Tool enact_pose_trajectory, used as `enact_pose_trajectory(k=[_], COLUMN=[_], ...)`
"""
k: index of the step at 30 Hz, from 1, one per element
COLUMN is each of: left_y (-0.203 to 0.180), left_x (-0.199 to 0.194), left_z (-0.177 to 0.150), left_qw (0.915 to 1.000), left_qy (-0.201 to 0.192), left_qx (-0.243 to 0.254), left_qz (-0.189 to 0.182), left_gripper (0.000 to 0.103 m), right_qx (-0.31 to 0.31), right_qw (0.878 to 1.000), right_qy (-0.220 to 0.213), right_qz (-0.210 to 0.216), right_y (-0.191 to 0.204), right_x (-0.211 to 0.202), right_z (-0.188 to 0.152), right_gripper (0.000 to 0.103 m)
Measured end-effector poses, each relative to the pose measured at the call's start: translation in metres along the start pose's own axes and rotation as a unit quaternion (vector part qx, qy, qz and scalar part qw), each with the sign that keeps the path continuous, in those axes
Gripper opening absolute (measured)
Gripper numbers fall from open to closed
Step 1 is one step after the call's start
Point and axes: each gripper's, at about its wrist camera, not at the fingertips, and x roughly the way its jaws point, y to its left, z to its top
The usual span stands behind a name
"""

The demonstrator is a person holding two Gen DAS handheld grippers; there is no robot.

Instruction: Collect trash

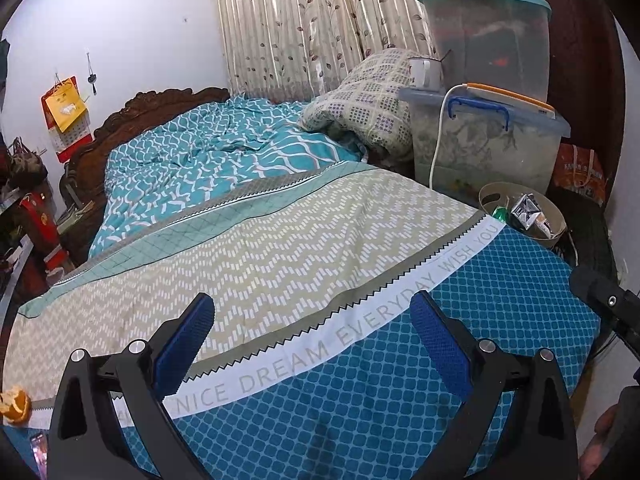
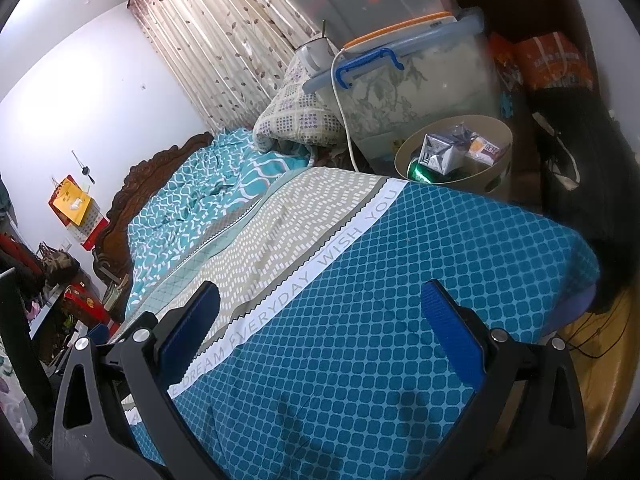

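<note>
Blue-padded grippers, both spread wide & empty, over the bed

L wrist view: left gripper [image 1: 312, 344] hangs above the bedsheet [image 1: 280, 248], nothing between its pads; orange peel [image 1: 16, 404] lies on the sheet at far left edge, beige trash bin [image 1: 524, 212] (carton + green can inside) stands off the bed's far right corner. R wrist view: right gripper [image 2: 320, 332] likewise gaping over the blue pattern, bin [image 2: 456, 156] beyond the sheet [image 2: 360, 280], beside a clear storage box [image 2: 408, 92]

Soft, even indoor light, backlit curtain [image 1: 304, 28], sharp focus, strong fisheye bending, dark corner vignettes.
</note>
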Motion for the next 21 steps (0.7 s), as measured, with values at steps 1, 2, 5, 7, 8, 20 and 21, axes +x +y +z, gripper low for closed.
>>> enact_pose_trajectory(k=[1,2,5,7,8,20,21], left_y=[0.0000,0.0004,0.0021,0.0027,0.0026,0.0003,0.0003], left_x=[0.0003,0.0009,0.0012,0.0009,0.0007,-0.0016,-0.0014], left_z=[-0.0001,-0.0002,-0.0007,-0.0007,-0.0008,-0.0012,-0.0011], left_qw=[1.0000,1.0000,1.0000,1.0000,1.0000,1.0000,1.0000], left_qy=[0.000,0.002,0.003,0.003,0.003,0.000,0.001], left_qx=[0.000,-0.001,-0.005,-0.006,-0.005,0.001,0.001], left_qz=[0.001,0.002,0.000,-0.001,-0.001,-0.002,-0.001], left_gripper=[0.094,0.094,0.094,0.094,0.094,0.094,0.094], right_qx=[0.000,0.001,0.002,0.002,0.002,0.000,0.000], right_qw=[1.000,1.000,1.000,1.000,1.000,1.000,1.000], right_qy=[0.001,0.001,0.003,0.004,0.004,0.003,0.003], right_qz=[0.000,0.000,0.000,0.000,0.000,0.000,0.001], right_y=[-0.0001,-0.0003,-0.0008,-0.0003,-0.0002,0.0014,0.0017], right_x=[0.0002,0.0002,0.0010,0.0006,0.0006,-0.0001,0.0000], right_z=[-0.0001,-0.0002,-0.0003,-0.0008,-0.0009,-0.0009,-0.0009], right_gripper=[0.099,0.099,0.099,0.099,0.099,0.099,0.099])
